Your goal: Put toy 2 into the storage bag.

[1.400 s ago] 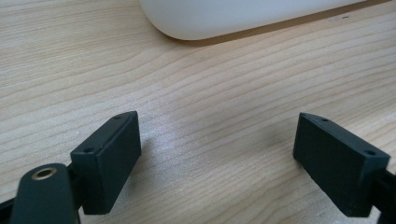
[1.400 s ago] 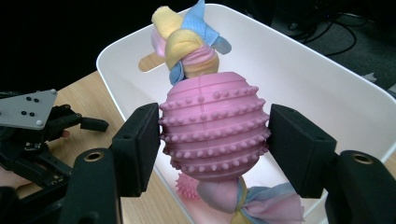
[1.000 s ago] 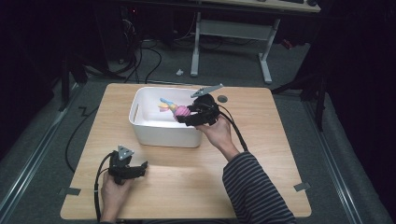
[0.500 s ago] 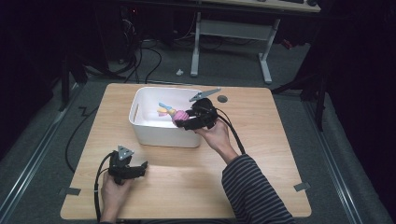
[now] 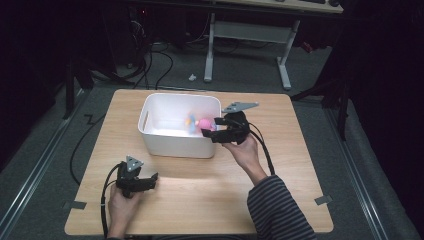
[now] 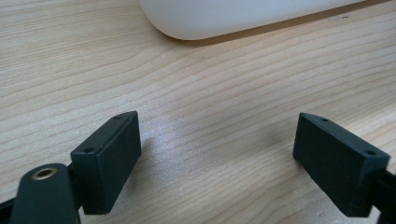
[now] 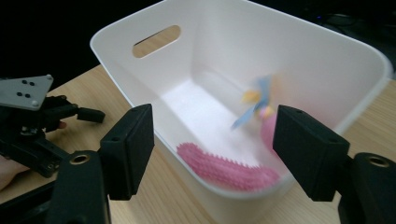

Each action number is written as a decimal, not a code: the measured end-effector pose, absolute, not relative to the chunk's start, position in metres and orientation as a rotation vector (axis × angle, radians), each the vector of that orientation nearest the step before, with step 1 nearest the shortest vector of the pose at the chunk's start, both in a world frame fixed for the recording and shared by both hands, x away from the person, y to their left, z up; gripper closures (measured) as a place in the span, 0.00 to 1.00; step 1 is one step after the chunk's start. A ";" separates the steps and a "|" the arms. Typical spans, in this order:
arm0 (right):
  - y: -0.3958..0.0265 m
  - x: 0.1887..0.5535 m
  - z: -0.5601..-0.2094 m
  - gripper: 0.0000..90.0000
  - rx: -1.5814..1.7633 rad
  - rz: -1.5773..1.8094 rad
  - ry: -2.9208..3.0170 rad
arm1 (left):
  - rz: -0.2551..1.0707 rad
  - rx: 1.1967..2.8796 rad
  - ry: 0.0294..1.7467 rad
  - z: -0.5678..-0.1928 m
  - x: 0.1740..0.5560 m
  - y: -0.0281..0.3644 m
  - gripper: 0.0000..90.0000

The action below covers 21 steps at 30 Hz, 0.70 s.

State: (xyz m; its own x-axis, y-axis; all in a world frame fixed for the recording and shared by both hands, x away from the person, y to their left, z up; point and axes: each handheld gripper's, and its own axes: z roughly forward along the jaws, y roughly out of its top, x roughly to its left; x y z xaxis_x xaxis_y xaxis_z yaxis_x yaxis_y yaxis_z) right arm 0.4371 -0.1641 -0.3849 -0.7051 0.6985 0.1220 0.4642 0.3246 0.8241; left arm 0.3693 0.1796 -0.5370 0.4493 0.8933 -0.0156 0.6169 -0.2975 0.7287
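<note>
i have the right gripper (image 7: 212, 140) at the right rim of the white bin (image 5: 172, 142), its fingers (image 7: 128, 149) spread wide with nothing between them. the toys look to be already inside, so the step i judge to be in hand is backing away: i would lift straight up and clear of the rim before swinging off, so a finger does not catch the wall and drag the bin along the bench (image 5: 280, 165). the pink spiky toy (image 7: 224, 168) lies curved on the bin floor against the near wall; beside it a blue and yellow toy (image 7: 257, 100) is blurred, its shape unclear. the left gripper (image 5: 134, 180) rests near the bench's front left corner, fingers (image 6: 109, 158) apart and empty.
</note>
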 end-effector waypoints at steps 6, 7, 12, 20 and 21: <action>-0.210 0.418 -0.395 0.39 1.143 1.337 2.244 | 0.524 2.029 1.259 -0.537 0.369 0.180 0.17; -0.217 0.416 -0.396 0.39 1.164 1.337 2.235 | 0.524 2.031 1.258 -0.537 0.369 0.180 0.17; -0.244 0.406 -0.400 0.40 1.220 1.340 2.170 | 0.524 2.030 1.259 -0.537 0.369 0.180 0.17; -0.271 0.389 -0.407 0.40 1.259 1.275 2.101 | 0.524 2.031 1.259 -0.537 0.369 0.180 0.17; -0.274 0.386 -0.409 0.40 1.265 1.278 2.088 | 0.524 2.032 1.258 -0.537 0.369 0.180 0.17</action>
State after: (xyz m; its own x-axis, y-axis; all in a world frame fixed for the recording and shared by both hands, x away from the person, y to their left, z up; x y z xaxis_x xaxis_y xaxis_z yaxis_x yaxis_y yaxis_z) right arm 0.3865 -0.2740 -0.4089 -0.5205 0.8447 0.1246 0.4951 0.1797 0.8501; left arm 0.3693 0.1797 -0.5369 0.4511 0.8924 -0.0148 0.6179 -0.3003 0.7267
